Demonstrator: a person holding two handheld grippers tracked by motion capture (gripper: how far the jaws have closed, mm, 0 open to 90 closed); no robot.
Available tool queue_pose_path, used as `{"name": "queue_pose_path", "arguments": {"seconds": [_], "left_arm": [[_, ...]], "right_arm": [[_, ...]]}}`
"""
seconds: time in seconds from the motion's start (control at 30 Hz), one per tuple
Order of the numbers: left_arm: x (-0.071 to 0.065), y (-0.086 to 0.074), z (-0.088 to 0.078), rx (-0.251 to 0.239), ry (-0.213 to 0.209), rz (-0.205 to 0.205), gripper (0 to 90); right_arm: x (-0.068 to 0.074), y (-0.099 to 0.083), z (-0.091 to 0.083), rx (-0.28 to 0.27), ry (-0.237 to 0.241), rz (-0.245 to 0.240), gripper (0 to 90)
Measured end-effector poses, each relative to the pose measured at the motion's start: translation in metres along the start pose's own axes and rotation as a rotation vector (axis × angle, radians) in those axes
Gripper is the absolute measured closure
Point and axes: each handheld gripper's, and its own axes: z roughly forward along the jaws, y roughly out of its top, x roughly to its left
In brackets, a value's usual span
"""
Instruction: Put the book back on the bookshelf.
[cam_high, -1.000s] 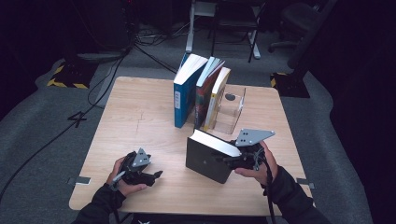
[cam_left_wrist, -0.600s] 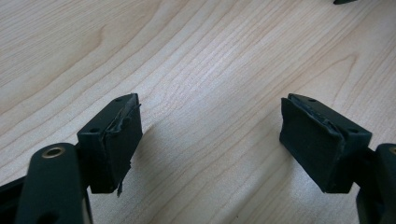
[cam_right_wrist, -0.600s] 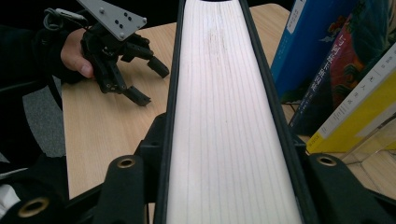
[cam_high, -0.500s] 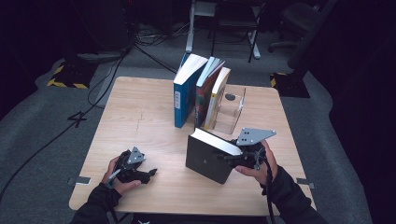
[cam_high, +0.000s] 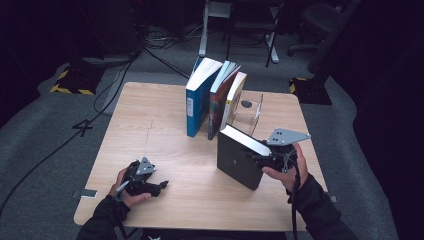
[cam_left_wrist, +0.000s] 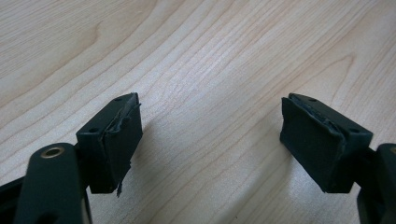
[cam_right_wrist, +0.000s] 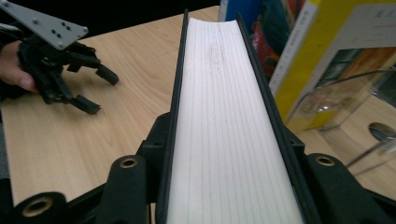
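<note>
A black-covered book (cam_high: 239, 159) with white page edges (cam_right_wrist: 223, 107) stands on end, tilted, at the table's near right. My right gripper (cam_high: 261, 159) is shut on it, one jaw against each cover (cam_right_wrist: 224, 158). Behind it, three books lean together in a row: a blue one (cam_high: 197, 100), a dark one (cam_high: 221, 97) and a yellow one (cam_high: 234, 100). My left gripper (cam_high: 159, 186) rests low at the near left, open over bare wood (cam_left_wrist: 210, 140) with nothing between its pads. It also appears in the right gripper view (cam_right_wrist: 99, 91).
A clear acrylic bookend (cam_high: 250, 109) stands just right of the yellow book, close behind the black book. The wooden table (cam_high: 150, 125) has open surface on its left half. Cables and chair legs lie on the floor beyond the far edge.
The black book, held in my right gripper, has shifted a little to the right and toward the row of books. My left gripper has barely moved.
</note>
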Motion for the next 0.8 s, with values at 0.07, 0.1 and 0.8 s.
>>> {"name": "queue_pose_path", "arguments": {"seconds": [0.07, 0.1, 0.8], "left_arm": [[0.000, 0.000, 0.000, 0.000, 0.000, -0.001, 20.7], [0.000, 0.000, 0.000, -0.002, -0.002, 0.001, 20.7], [0.000, 0.001, 0.001, 0.000, -0.002, 0.003, 20.7]], "right_arm": [[-0.007, 0.001, -0.002, -0.002, -0.026, 0.014, 53.3], [-0.010, 0.002, -0.002, -0.004, -0.038, 0.017, 53.3], [-0.057, 0.017, 0.030, -0.047, -0.285, 0.144, 53.3]]}}
